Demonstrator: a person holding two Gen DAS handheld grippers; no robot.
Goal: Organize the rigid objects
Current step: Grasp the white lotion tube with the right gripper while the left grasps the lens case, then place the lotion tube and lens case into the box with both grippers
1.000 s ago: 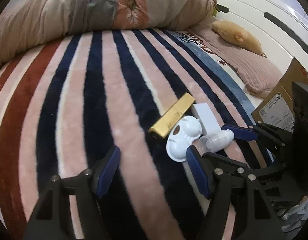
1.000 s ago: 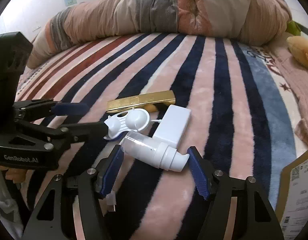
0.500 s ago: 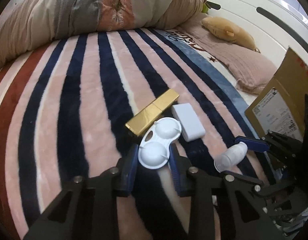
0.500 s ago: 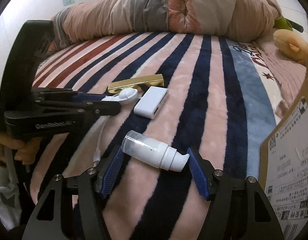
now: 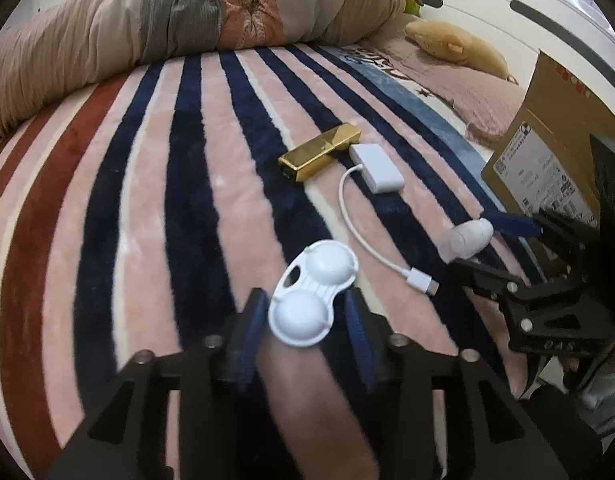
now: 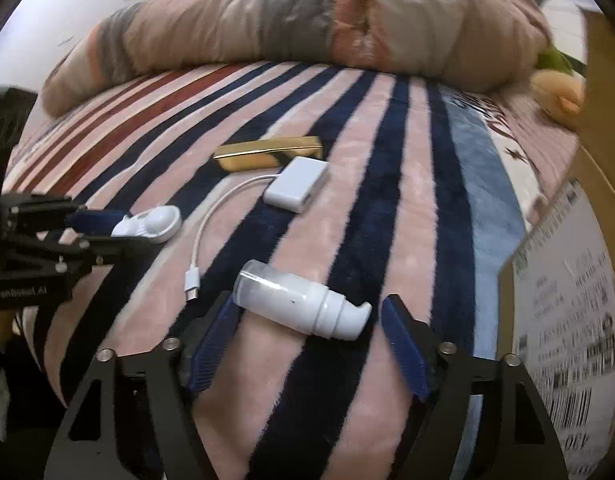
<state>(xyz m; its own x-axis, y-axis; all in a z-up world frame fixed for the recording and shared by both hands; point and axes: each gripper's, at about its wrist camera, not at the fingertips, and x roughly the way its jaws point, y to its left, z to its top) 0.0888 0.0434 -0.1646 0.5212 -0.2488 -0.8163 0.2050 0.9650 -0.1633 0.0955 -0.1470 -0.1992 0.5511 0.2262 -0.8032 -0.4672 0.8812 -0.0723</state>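
Pump bottle (image 6: 303,306), white, lies on its side on the striped bed (image 6: 407,128) between the fingers of the right gripper (image 6: 307,344). Long axis runs across the gap, base toward the left pad, nozzle toward the right pad. Jaws are opening; a clear gap shows beside the nozzle, so the grip reads as let go, bottle resting on the blanket.

White two-dome case (image 5: 311,294) sits between the fingers of the left gripper (image 5: 305,332). Those jaws are opening too; the pads stand just beside the near dome, contact not certain. Its long axis points away from the gripper, toward the gold bar (image 5: 319,151) and white adapter (image 5: 377,167), both well apart up the bed. The adapter's cable (image 5: 347,216) trails down between the two grippers.

Cardboard box (image 6: 567,280) stands just right of the right gripper, so that hand is the nearer one to it. Judgement: if the box is the destination, the bottle goes first, crosswise grip regained.
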